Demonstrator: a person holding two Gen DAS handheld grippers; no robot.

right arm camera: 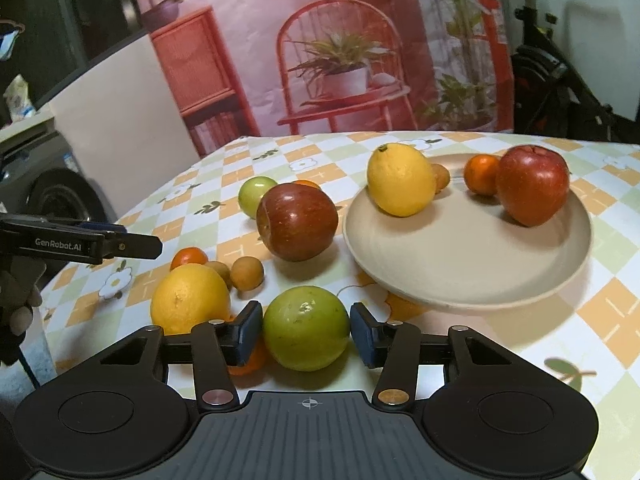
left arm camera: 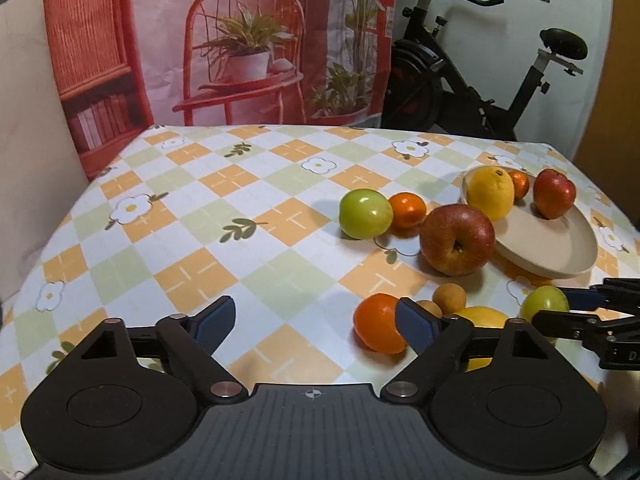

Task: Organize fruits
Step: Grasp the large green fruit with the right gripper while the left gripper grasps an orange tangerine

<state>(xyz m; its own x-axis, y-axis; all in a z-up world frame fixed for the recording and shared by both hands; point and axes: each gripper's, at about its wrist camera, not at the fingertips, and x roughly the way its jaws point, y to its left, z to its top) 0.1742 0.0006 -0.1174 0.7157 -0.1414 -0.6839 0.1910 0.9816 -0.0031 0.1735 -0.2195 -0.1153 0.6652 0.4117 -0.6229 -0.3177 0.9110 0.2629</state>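
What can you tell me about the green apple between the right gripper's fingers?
The green apple is round, yellow-green, glossy, with small brown specks. It sits on the checked tablecloth just before the beige plate, with the right gripper closed on its two sides. A yellow citrus fruit lies close on its left.

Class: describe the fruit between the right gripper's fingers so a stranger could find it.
Start at the round beige plate. On the checked tablecloth before its near rim sits a round green apple, clamped by the right hand-held gripper. The other green apple lies farther back.
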